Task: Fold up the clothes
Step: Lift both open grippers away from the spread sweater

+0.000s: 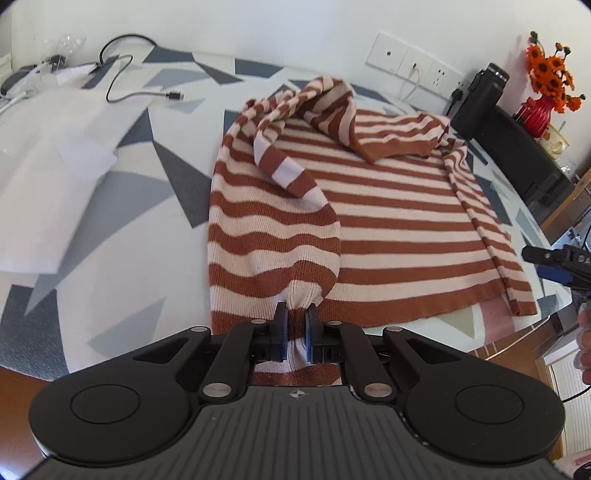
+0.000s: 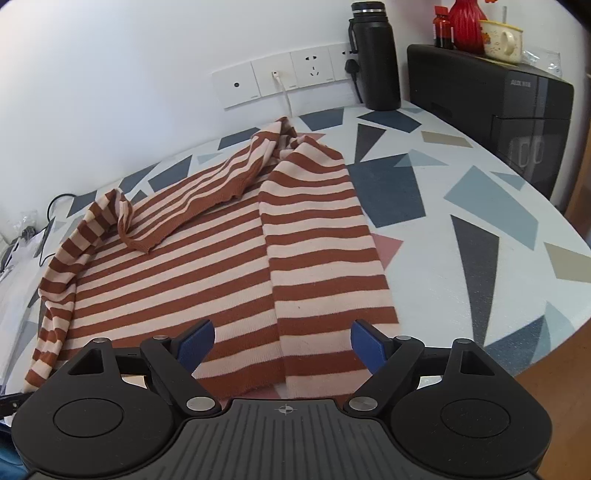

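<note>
A rust-and-cream striped sweater (image 1: 388, 221) lies flat on the patterned table (image 1: 110, 240), its sleeves folded in over the body. My left gripper (image 1: 296, 314) is shut on the sweater's near hem, and the knit bunches between the blue pads. In the right wrist view the same sweater (image 2: 177, 280) spreads ahead, with a folded strip along its right side. My right gripper (image 2: 282, 341) stands open just over the near hem, and nothing is pinched between its blue pads (image 2: 365, 343). The right gripper also shows at the right edge of the left wrist view (image 1: 554, 258).
White cloth (image 1: 48, 177) and a black cable (image 1: 140, 92) lie on the table's left. A black flask (image 2: 376, 55), a black appliance (image 2: 491, 107), a red vase (image 2: 467, 24) and a mug stand at the back right. Wall sockets (image 2: 280, 77) sit behind. The table edge curves off at right.
</note>
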### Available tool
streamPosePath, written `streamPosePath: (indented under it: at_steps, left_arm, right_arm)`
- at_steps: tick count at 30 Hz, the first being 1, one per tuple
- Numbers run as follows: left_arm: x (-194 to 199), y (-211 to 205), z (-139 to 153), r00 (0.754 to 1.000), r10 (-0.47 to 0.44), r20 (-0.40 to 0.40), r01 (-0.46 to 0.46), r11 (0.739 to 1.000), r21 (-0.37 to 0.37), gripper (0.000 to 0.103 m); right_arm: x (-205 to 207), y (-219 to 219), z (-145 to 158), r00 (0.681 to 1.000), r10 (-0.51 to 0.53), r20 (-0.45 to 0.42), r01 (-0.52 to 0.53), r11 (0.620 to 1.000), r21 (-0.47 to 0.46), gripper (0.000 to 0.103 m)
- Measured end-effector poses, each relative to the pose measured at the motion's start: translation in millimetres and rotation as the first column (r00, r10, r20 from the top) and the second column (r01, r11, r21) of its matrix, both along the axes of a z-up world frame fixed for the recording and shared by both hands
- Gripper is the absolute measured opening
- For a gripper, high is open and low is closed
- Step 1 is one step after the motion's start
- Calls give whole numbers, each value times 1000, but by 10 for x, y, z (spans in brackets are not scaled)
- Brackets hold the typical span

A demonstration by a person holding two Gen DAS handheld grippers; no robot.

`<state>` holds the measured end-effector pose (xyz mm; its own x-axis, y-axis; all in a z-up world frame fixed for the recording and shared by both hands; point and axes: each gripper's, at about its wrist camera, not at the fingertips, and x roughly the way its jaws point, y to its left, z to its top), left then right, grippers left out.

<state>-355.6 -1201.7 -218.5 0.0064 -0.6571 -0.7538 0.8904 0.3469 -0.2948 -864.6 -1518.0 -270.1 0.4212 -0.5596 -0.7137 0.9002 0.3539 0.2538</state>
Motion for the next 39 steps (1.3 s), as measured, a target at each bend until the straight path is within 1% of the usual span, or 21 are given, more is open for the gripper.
streamPosePath:
  at_steps: [3,7,10,11,13,16,19,21,23,25,27,28,29,30,31,32,33,36,37,39]
  left_arm:
    - [66,-24,220,1000,9,-4,-9,997,-76,8]
    - [172,-213,509,1000,19,25,-14,985,-173,8]
    - [239,-437,541,999,32,36,-24,980,-198,8]
    - [251,-522,515,999,34,40,-25,981,-195,8]
    - [244,-680,402,998,28,48,-20,987,-161,8]
    - [156,-884,122,997,-17,72,21,998,-59,8]
    - [40,-986,-81,995,-65,82,62,997,39,11]
    - [-10,-981,-106,994,-80,79,76,996,48,21]
    - [-40,-1005,-120,992,-103,74,100,994,47,49]
    - [-67,-1036,-133,989,-128,69,126,991,45,58]
    - [-148,-1094,-142,979,-157,132,149,987,67,58]
    - [-195,-1119,-147,971,-174,165,163,983,79,61]
    - [-255,-1128,-159,961,-193,196,178,980,94,68]
    - [-320,-1131,-174,950,-214,228,193,975,109,72]
    - [-385,-1134,-190,937,-234,259,207,970,125,75]
    - [-451,-1137,-205,923,-254,289,221,965,141,76]
    - [-479,-1131,-213,919,-257,298,222,964,146,76]
    - [-451,-1096,-212,933,-234,274,203,970,138,76]
    - [-450,-1081,-214,932,-236,275,204,969,138,77]
    - [-452,-1045,-224,931,-237,276,206,969,136,78]
  right_arm:
    - [41,-31,-2,1000,6,4,-6,1000,0,79]
    - [110,-57,-22,1000,19,6,-19,1000,5,79]
    - [170,-79,-53,1000,31,0,-31,999,12,79]
    - [189,-83,-65,999,35,-1,-35,999,15,79]
    - [225,-91,-88,999,46,-6,-45,999,20,79]
    - [263,-104,-105,998,59,-23,-59,998,21,79]
    - [283,-136,-106,997,68,-38,-68,998,18,79]
    - [296,-155,-105,996,78,-47,-78,997,14,79]
    - [324,-177,-126,994,94,-61,-93,996,10,79]
    - [367,-195,-159,992,105,-73,-104,994,15,79]
    - [446,-221,-202,989,122,-84,-121,992,19,79]
    - [483,-234,-219,987,131,-91,-130,991,15,79]
    - [535,-246,-240,985,141,-103,-141,990,6,79]
    - [604,-269,-261,982,148,-118,-149,989,0,78]
    - [673,-293,-282,979,155,-133,-157,988,-6,78]
    - [740,-316,-303,976,161,-149,-164,986,-12,78]
    - [797,-335,-322,973,159,-165,-164,986,-15,78]
    - [971,-386,-381,964,157,-216,-166,986,-24,81]
    - [1028,-373,-401,956,165,-244,-178,984,-33,83]
    - [1075,-335,-429,948,175,-266,-194,980,-47,90]
